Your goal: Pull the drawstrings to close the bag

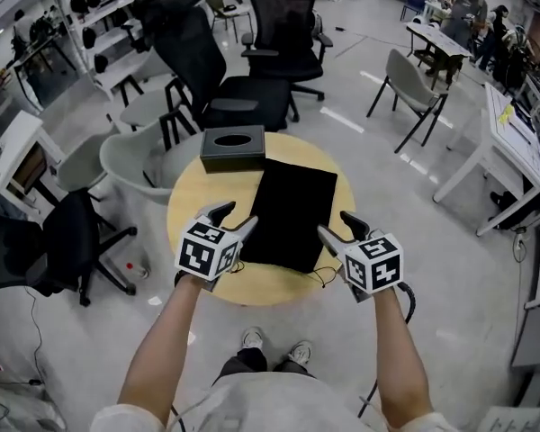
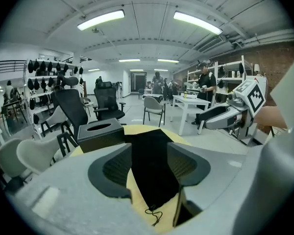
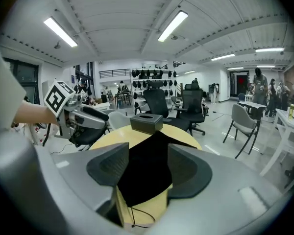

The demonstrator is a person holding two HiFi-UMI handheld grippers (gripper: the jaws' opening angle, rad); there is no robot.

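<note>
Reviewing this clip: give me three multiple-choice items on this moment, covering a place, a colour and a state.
1. Where is the tissue box?
A. On the table, by the far left corner of the bag
B. On top of the bag
C. On the floor

2. What colour is the bag?
A. Red
B. Black
C. White

3. How are the jaws of the left gripper?
A. Shut on a cord
B. Shut on the bag
C. Open, holding nothing

Answers:
1 A: the head view shows it on the round tabletop past the bag.
2 B: it is black in every view.
3 C: the left gripper view shows the jaws apart, with the drawstring lying loose below.
</note>
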